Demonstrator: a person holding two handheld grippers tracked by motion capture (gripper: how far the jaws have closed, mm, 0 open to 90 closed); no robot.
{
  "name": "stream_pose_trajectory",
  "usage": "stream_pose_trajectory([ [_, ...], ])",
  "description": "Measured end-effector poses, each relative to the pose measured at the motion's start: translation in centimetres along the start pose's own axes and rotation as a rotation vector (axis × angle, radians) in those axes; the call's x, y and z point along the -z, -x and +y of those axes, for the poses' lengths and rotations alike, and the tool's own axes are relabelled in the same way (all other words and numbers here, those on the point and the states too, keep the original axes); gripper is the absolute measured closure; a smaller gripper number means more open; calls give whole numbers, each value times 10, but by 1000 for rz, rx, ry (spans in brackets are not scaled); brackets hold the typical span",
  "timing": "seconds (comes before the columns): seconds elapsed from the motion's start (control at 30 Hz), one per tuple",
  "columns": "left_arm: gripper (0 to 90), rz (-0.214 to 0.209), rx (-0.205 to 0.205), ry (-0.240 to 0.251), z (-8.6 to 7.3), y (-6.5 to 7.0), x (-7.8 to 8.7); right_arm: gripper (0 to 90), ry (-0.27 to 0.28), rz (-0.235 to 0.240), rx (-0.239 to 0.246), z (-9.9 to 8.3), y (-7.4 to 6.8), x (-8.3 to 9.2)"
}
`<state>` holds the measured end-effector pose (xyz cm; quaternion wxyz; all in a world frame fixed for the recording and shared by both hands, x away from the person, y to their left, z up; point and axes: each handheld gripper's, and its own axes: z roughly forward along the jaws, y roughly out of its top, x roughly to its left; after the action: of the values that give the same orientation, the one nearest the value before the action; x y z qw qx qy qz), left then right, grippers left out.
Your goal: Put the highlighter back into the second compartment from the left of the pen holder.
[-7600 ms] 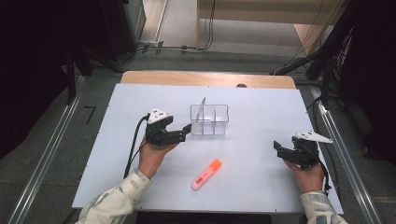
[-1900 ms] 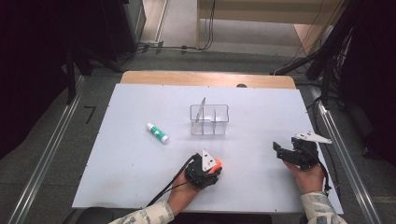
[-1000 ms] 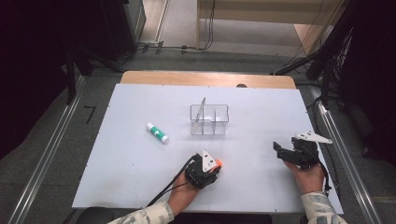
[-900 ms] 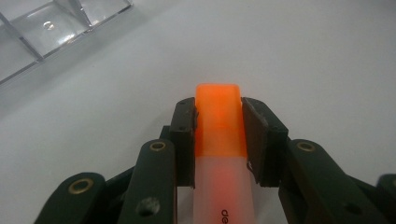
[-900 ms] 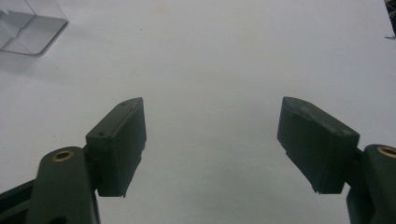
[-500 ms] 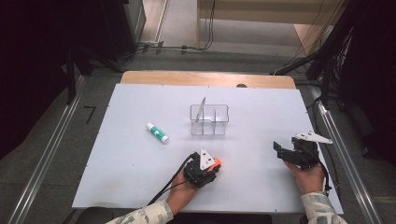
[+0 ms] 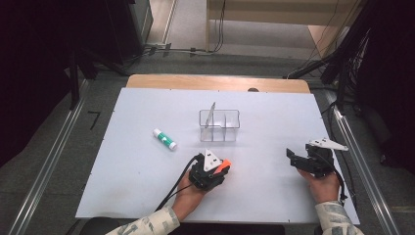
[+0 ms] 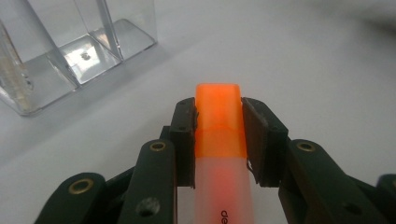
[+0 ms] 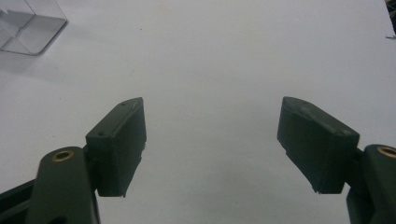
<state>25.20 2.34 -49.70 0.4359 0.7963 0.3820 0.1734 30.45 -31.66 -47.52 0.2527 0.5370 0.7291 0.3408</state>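
Note:
My left gripper (image 7: 218, 169) (image 8: 218, 116) is shut on an orange highlighter (image 7: 223, 167) (image 8: 219, 126); both pads press its sides just below the orange cap, near the table's front middle. A clear divided organizer (image 7: 219, 126) (image 8: 70, 42) stands a little beyond it, with a thin upright item in its left compartment. A white glue stick with a green cap (image 7: 164, 139) lies to the left on the white table (image 7: 274, 122). My right gripper (image 7: 292, 157) (image 9: 212, 140) rests at the right side, open, with nothing between its jaws.
The organizer's corner (image 9: 28, 28) shows at the top left of the right gripper view. A wooden strip (image 7: 218, 83) borders the table's far edge. Metal rails (image 7: 357, 161) run along both sides, and dark equipment and cables stand beyond.
The left gripper with the highlighter has shifted slightly up and toward the organizer. The right gripper has stayed still.

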Motion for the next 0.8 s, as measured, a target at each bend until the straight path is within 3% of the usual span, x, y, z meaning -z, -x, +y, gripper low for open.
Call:
stream_pose_trajectory([
  [0.53,675,15,52,59,16,-14,12,223,0,-3,0,0,0,0],
  [0.8,675,39,50,82,25,-21,16,223,-1,-3,0,0,0,0],
])
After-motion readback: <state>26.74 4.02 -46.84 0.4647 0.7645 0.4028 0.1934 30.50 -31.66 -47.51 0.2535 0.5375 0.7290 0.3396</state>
